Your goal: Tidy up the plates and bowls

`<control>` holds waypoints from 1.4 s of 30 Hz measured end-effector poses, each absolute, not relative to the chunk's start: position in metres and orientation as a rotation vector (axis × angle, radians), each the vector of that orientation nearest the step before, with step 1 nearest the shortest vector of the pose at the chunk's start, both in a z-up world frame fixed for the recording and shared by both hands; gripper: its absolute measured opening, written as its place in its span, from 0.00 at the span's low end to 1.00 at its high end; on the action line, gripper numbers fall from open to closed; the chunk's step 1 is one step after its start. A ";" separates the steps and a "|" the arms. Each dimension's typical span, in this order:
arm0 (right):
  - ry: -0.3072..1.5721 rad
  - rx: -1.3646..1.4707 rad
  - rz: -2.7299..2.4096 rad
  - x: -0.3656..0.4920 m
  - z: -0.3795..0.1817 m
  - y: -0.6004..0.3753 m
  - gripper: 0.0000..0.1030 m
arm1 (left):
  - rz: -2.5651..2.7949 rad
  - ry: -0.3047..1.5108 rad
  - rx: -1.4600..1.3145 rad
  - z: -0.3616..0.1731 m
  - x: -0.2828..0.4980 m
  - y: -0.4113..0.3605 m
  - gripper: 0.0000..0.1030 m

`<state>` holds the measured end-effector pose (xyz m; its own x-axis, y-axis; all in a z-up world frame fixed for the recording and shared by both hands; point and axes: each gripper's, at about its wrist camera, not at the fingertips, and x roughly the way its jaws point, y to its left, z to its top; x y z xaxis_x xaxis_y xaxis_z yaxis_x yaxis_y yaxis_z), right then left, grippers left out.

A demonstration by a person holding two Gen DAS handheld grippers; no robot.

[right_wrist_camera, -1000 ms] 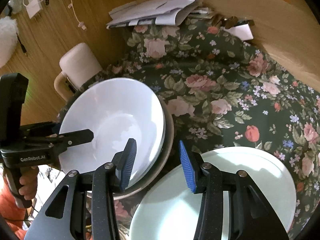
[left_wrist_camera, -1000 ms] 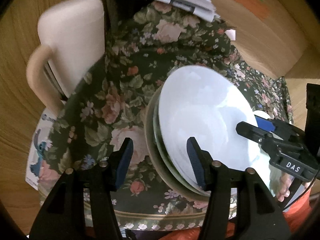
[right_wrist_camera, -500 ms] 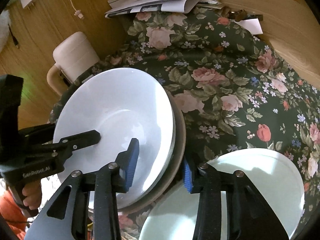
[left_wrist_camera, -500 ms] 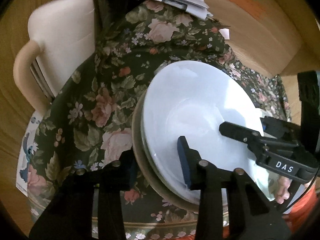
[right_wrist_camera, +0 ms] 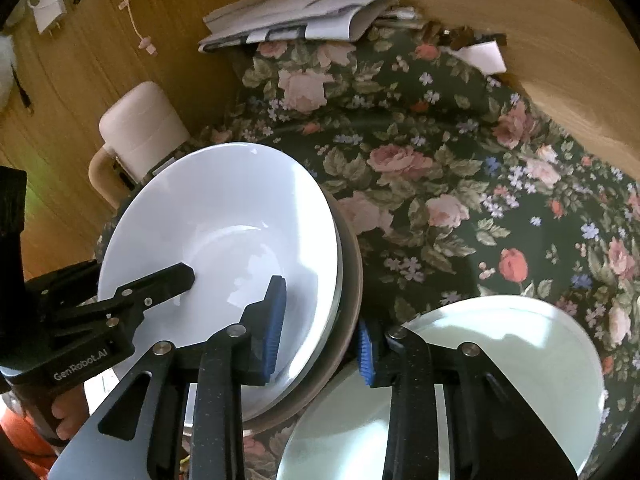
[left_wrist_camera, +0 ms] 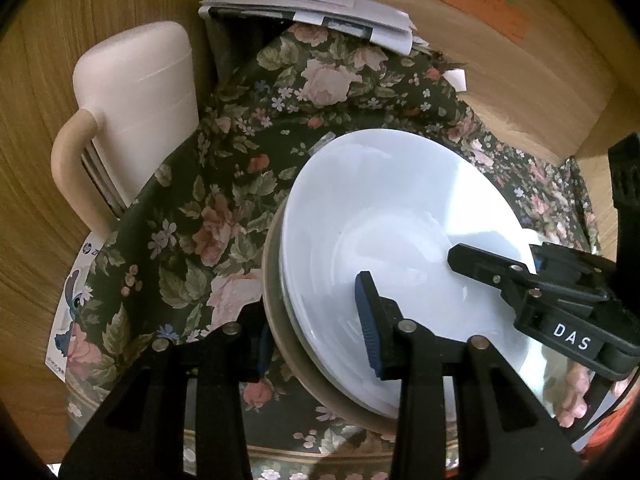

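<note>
A white bowl (left_wrist_camera: 392, 220) (right_wrist_camera: 224, 216) tops a stack with a thin pale dish and a wide brown plate (left_wrist_camera: 276, 300) (right_wrist_camera: 352, 264) under it, on a floral tablecloth (right_wrist_camera: 440, 184). My left gripper (left_wrist_camera: 314, 332) (right_wrist_camera: 120, 276) is shut on the stack's left rim, one finger inside the bowl and one under the brown plate. My right gripper (right_wrist_camera: 320, 336) (left_wrist_camera: 516, 260) straddles the opposite rim. Its jaws are closing, with both pads against the stack. A pale green plate (right_wrist_camera: 500, 360) lies just right of it.
A cream chair back (left_wrist_camera: 136, 92) with a curved arm stands at the table's left edge. A pile of papers (left_wrist_camera: 312, 4) lies at the far end against the wooden wall (left_wrist_camera: 520, 80). A hand (left_wrist_camera: 572, 392) holds the right gripper's handle.
My left gripper's fingers went from wide apart beside the stack to closed over its rim. My right gripper slid left over the opposite rim and narrowed onto it.
</note>
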<state>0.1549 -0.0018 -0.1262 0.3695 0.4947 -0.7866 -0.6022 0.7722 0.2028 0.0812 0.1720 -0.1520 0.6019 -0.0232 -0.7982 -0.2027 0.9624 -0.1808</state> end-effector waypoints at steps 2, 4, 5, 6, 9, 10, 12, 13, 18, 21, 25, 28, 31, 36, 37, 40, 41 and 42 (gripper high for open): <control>0.950 -0.115 0.705 0.154 -0.121 -0.005 0.28 | 0.105 0.909 -0.265 -0.147 0.081 0.170 0.36; 0.937 -0.107 0.703 0.153 -0.115 -0.008 0.28 | 0.107 0.897 -0.265 -0.142 0.081 0.168 0.36; 0.928 -0.103 0.700 0.153 -0.112 -0.010 0.28 | 0.103 0.889 -0.263 -0.139 0.081 0.167 0.36; 0.920 -0.098 0.698 0.152 -0.109 -0.013 0.28 | 0.100 0.884 -0.261 -0.136 0.082 0.165 0.36; 0.895 -0.083 0.686 0.151 -0.100 -0.021 0.28 | 0.087 0.867 -0.259 -0.128 0.083 0.159 0.36; 0.887 -0.078 0.680 0.150 -0.097 -0.023 0.28 | 0.084 0.864 -0.258 -0.126 0.084 0.157 0.36; 0.875 -0.072 0.671 0.149 -0.092 -0.028 0.28 | 0.073 0.855 -0.257 -0.121 0.085 0.152 0.36; 0.871 -0.069 0.667 0.149 -0.090 -0.030 0.28 | 0.069 0.852 -0.256 -0.120 0.085 0.150 0.36; 0.849 -0.058 0.642 0.144 -0.081 -0.045 0.28 | 0.041 0.841 -0.251 -0.111 0.086 0.136 0.36; 0.842 -0.046 0.624 0.141 -0.075 -0.057 0.28 | 0.020 0.837 -0.242 -0.107 0.086 0.125 0.36; 0.828 -0.042 0.598 0.135 -0.070 -0.070 0.28 | -0.006 0.830 -0.235 -0.103 0.085 0.113 0.36; 0.823 -0.033 0.582 0.132 -0.067 -0.080 0.28 | -0.026 0.828 -0.231 -0.101 0.084 0.105 0.36; 0.818 -0.021 0.566 0.127 -0.065 -0.090 0.28 | -0.047 0.828 -0.222 -0.098 0.084 0.095 0.36; 0.817 -0.009 0.543 0.119 -0.065 -0.106 0.28 | -0.076 0.833 -0.204 -0.097 0.082 0.081 0.36; 0.817 -0.007 0.540 0.118 -0.065 -0.108 0.28 | -0.081 0.833 -0.201 -0.097 0.081 0.078 0.36; 0.817 0.004 0.528 0.115 -0.065 -0.119 0.28 | -0.098 0.837 -0.196 -0.097 0.079 0.070 0.36; 0.816 0.003 0.525 0.114 -0.064 -0.121 0.28 | -0.103 0.838 -0.196 -0.097 0.078 0.068 0.36; 0.815 0.006 0.522 0.113 -0.064 -0.124 0.28 | -0.109 0.840 -0.195 -0.097 0.078 0.064 0.36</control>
